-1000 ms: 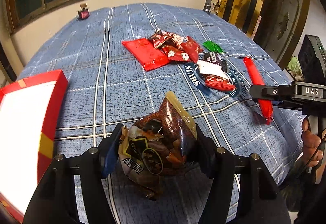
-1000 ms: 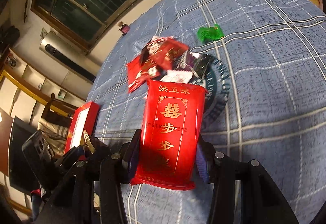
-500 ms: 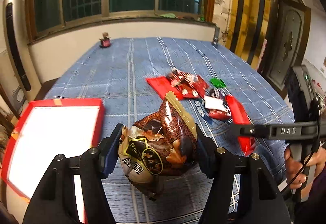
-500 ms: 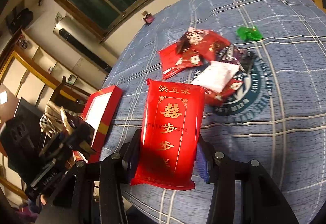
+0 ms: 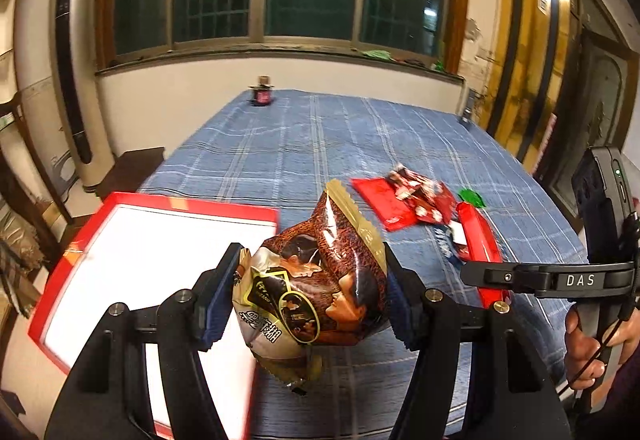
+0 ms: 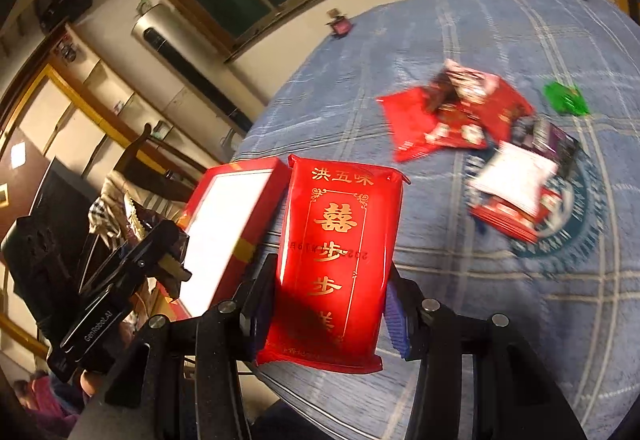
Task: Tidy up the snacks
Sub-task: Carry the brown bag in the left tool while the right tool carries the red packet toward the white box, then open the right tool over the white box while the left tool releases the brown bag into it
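Observation:
My left gripper (image 5: 310, 300) is shut on a brown snack bag (image 5: 316, 280) and holds it above the table, just right of the red box with a white inside (image 5: 160, 240). My right gripper (image 6: 326, 314) is shut on a flat red packet with gold characters (image 6: 336, 260), held above the table's near edge beside the same box (image 6: 224, 224). The red packet also shows edge-on in the left wrist view (image 5: 478, 240). A pile of red and dark snack packets (image 6: 460, 119) lies on the blue plaid cloth (image 6: 500, 280).
A green wrapper (image 6: 566, 99) lies right of the pile. A white packet (image 6: 512, 179) lies on a red one near a round logo. A small dark jar (image 5: 261, 95) stands at the table's far edge. A tall fan heater (image 5: 70, 79) stands left.
Both grippers have risen and swung left with their packets. The red box has come from the far left to just beside both grippers.

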A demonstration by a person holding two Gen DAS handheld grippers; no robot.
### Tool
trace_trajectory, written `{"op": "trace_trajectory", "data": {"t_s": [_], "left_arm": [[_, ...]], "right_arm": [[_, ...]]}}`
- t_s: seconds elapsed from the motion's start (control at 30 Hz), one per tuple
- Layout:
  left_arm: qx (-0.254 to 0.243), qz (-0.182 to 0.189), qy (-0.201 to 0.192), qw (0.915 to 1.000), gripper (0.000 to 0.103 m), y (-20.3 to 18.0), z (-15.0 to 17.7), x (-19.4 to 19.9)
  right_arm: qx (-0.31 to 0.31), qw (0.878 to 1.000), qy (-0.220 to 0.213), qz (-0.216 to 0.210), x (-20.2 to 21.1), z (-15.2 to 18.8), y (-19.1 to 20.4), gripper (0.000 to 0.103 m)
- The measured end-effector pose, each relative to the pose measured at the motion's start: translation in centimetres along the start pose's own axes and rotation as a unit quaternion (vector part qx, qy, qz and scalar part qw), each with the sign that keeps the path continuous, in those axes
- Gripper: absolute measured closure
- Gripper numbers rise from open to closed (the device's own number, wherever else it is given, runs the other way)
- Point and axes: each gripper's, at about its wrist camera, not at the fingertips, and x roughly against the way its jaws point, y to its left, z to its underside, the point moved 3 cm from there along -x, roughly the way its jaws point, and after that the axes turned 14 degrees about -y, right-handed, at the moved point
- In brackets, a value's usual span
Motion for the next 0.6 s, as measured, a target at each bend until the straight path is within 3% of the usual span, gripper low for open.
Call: {"op": "trace_trajectory", "data": {"t_s": [0.6], "left_arm": [[0.028, -0.115, -0.006, 0.9929, 0.039, 10.1, 0.9, 2.2]], "right_arm": [[0.06, 0.995, 0.042, -0.065, -9.8, -1.2, 10.0, 0.055]]}}
